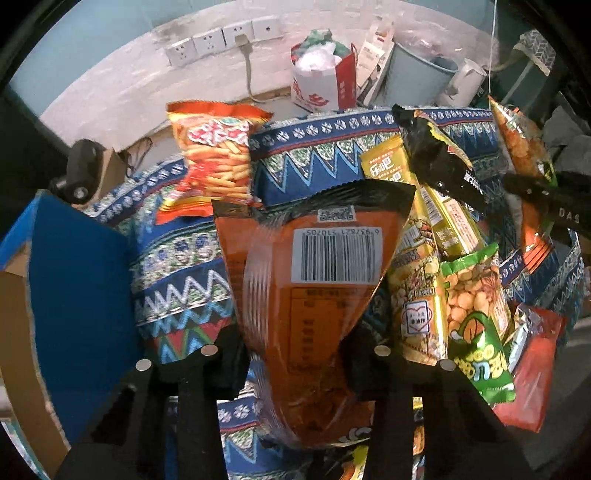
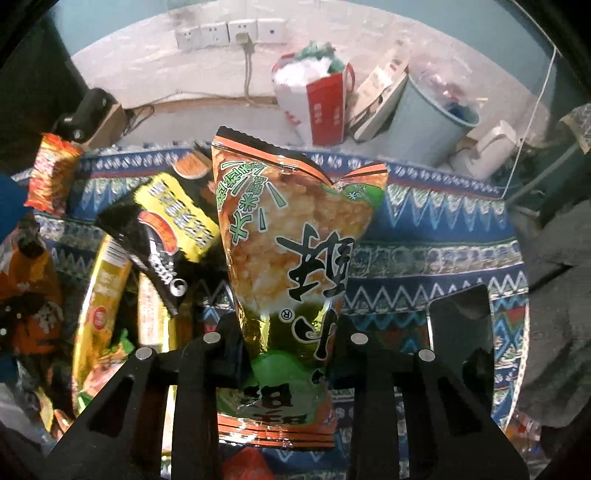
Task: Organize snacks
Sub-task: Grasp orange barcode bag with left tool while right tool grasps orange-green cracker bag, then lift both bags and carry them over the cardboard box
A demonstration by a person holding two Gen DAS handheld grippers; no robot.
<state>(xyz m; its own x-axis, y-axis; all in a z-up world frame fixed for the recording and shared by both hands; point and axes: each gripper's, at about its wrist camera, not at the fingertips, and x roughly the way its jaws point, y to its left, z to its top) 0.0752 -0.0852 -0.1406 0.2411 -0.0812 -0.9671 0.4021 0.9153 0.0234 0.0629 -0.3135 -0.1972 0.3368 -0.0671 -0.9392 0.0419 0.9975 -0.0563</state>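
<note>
My left gripper (image 1: 295, 369) is shut on an orange snack bag (image 1: 314, 280), barcode side up, held above the patterned cloth (image 1: 177, 266). My right gripper (image 2: 288, 354) is shut on an orange-and-green rice cracker bag (image 2: 291, 236), also held up; this bag and the right gripper (image 1: 532, 192) show at the right of the left wrist view. A pile of snacks lies between: yellow packs (image 1: 417, 295), a green peanut bag (image 1: 476, 317), a black-and-yellow pack (image 2: 166, 229). A red-orange stick-snack bag (image 1: 214, 162) lies apart on the cloth.
A blue cardboard box (image 1: 74, 295) stands at the left edge of the table. Behind the table, on the floor, are a red-and-white paper bag (image 2: 314, 96), a light blue bucket (image 2: 424, 118) and a white kettle (image 2: 487, 147). Wall sockets (image 2: 229, 31) sit above.
</note>
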